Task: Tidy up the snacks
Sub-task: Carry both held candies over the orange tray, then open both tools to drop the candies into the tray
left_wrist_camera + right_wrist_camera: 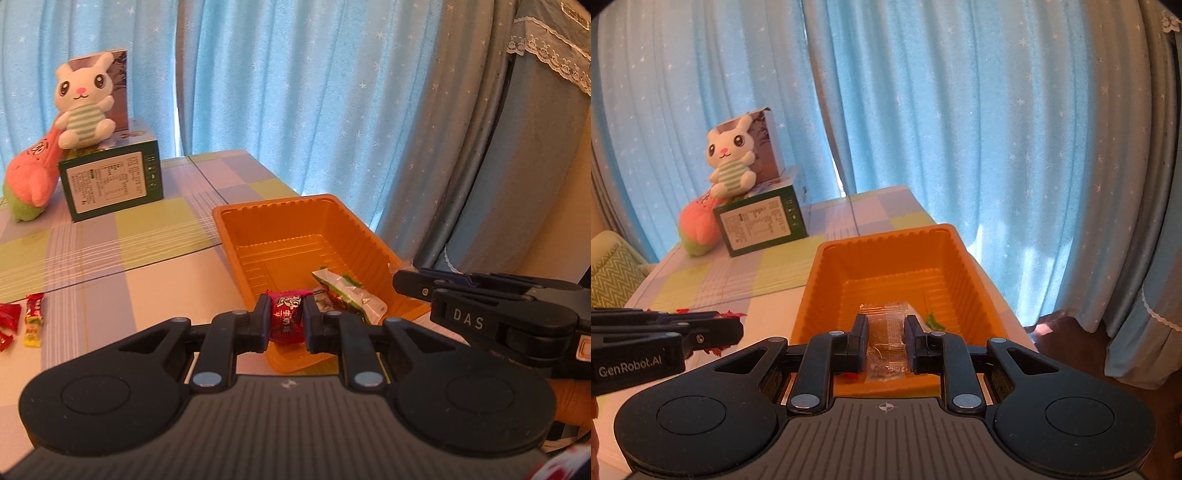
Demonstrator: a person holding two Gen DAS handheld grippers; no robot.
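An orange plastic tray [236, 236] [964, 258] stands near the table's right edge. A green and silver snack packet [347, 291] lies inside it. My left gripper [287, 317] is shut on a red wrapped candy [286, 314] above the tray's near left corner. My right gripper [886, 338] is shut on a clear wrapped snack [886, 332] over the tray's near end. In the left wrist view the right gripper [406, 286] shows side-on at the right. The left gripper [737, 326] reaches in from the left in the right wrist view.
Several red and yellow candies [33, 319] lie on the checked tablecloth at the left. At the back left a plush bunny [86, 99] sits on a green box [110, 177], with a pink plush [33, 177] beside it. Blue curtains hang behind.
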